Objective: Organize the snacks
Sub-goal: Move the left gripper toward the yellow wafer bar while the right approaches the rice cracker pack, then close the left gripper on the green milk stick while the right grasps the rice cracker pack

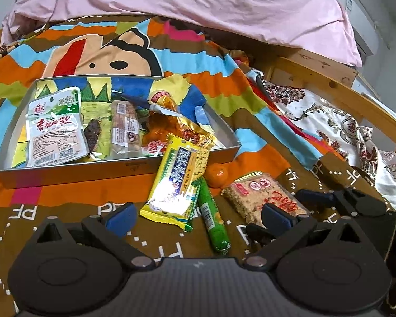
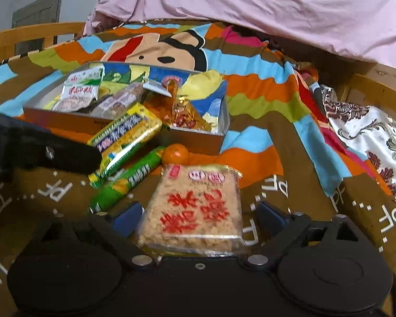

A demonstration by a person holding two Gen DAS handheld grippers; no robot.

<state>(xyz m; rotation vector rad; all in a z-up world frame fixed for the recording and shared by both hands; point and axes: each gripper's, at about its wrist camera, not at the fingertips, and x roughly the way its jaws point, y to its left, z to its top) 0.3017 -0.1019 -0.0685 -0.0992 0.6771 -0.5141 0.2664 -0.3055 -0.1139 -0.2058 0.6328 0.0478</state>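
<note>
A shallow metal tray (image 1: 66, 170) (image 2: 195, 137) lies on the bed and holds several snack packets. A yellow-green wafer pack (image 1: 178, 182) (image 2: 126, 137) leans on the tray's front rim. A green sausage stick (image 1: 213, 219) (image 2: 129, 182) and a small orange (image 1: 216, 175) (image 2: 175, 153) lie beside it. A rice-crisp pack (image 1: 264, 198) (image 2: 195, 211) lies flat between the open fingers of my right gripper (image 2: 198, 214), untouched by the pads. My left gripper (image 1: 198, 215) is open and empty, just in front of the wafer pack and sausage stick.
A colourful cartoon bedsheet (image 1: 237, 84) covers the bed. A pink quilt (image 1: 198, 0) is heaped at the back. A floral cloth (image 1: 330, 121) lies on the right by the wooden bed rail (image 1: 343, 89). The left gripper's body (image 2: 39, 150) shows at the left.
</note>
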